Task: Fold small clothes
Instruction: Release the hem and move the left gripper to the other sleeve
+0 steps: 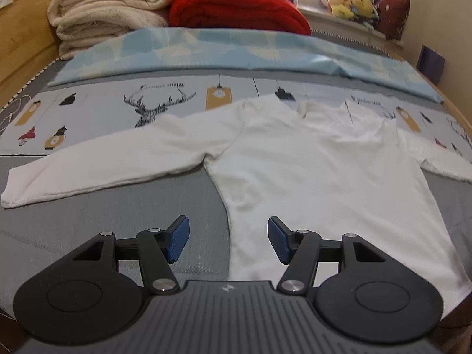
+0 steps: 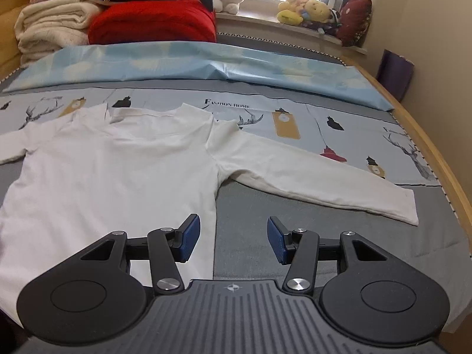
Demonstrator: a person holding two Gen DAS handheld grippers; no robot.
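Claws, left (image 1: pixel 228 240) and right (image 2: pixel 233 239), are gaping wide, apparently hovering above white long-sleeved cotton shirt (image 1: pixel 309 171) lying flat on grey bed (image 2: pixel 324 230).

**Open bedding near, clutter at the far edge**

Bare grey sheet (image 1: pixel 103 230) beside the white shirt's (image 1: pixel 309 177) left hem, likewise under and right of the right sleeve (image 2: pixel 309 177). Room to pass along both side seams. Blocked farther off by a blue pillow (image 2: pixel 206 65), then stacked cream blankets (image 1: pixel 109 8) and a red blanket (image 2: pixel 153 20). Hemmed in on the right by a wooden bed rail (image 2: pixel 436 159).
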